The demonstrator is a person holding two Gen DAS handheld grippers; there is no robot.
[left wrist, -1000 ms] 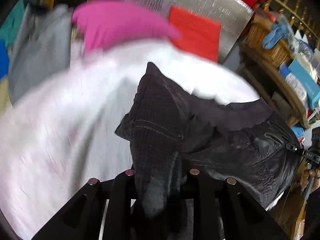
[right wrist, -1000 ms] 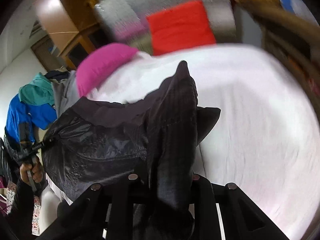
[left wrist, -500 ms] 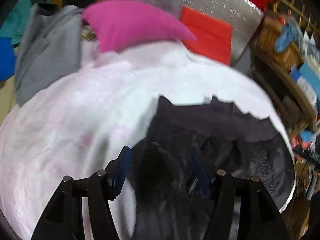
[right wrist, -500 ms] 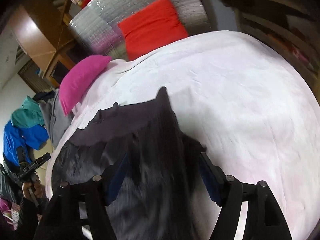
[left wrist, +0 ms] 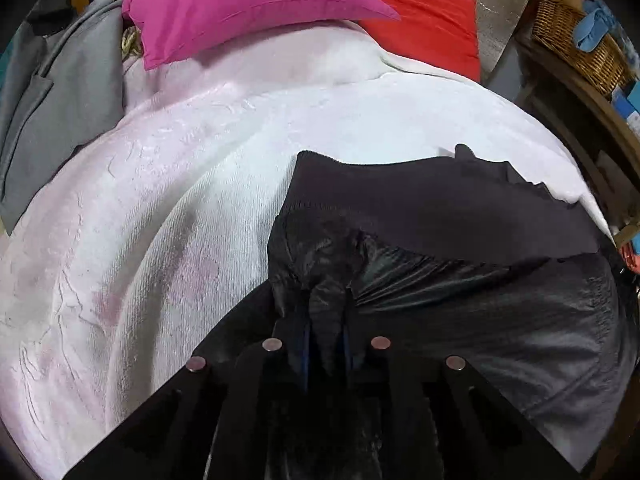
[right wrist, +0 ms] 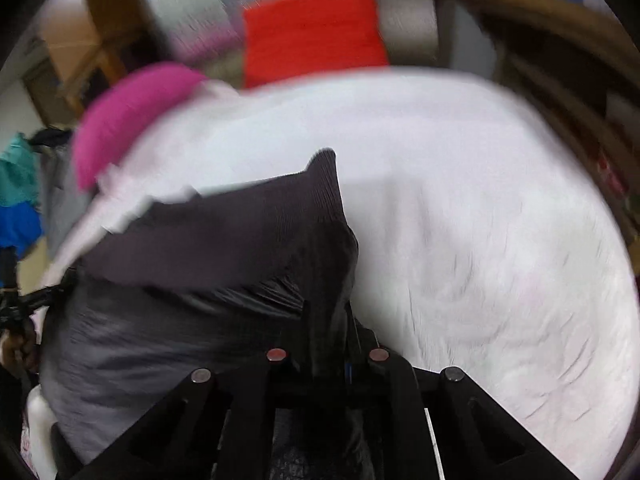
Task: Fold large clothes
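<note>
A large black jacket [left wrist: 480,300] with a ribbed dark hem [left wrist: 420,200] lies on the white bedspread [left wrist: 180,200]. My left gripper [left wrist: 326,344] is shut on a bunched fold at the jacket's left edge. In the right wrist view the same jacket [right wrist: 180,300] spreads to the left, its ribbed hem [right wrist: 260,220] toward the pillows. My right gripper [right wrist: 328,344] is shut on the jacket's right edge. This view is motion-blurred.
A pink pillow [left wrist: 248,4] and a red cushion [left wrist: 424,20] lie at the head of the bed. Grey clothing [left wrist: 60,92] hangs at the left. A wicker basket [left wrist: 576,40] sits on wooden shelves at the right. White bedspread [right wrist: 480,240] extends right of the jacket.
Both grippers opened half a second ago, then closed again on the jacket's edges. The jacket now lies lower and flatter on the bed, hem spread out.
</note>
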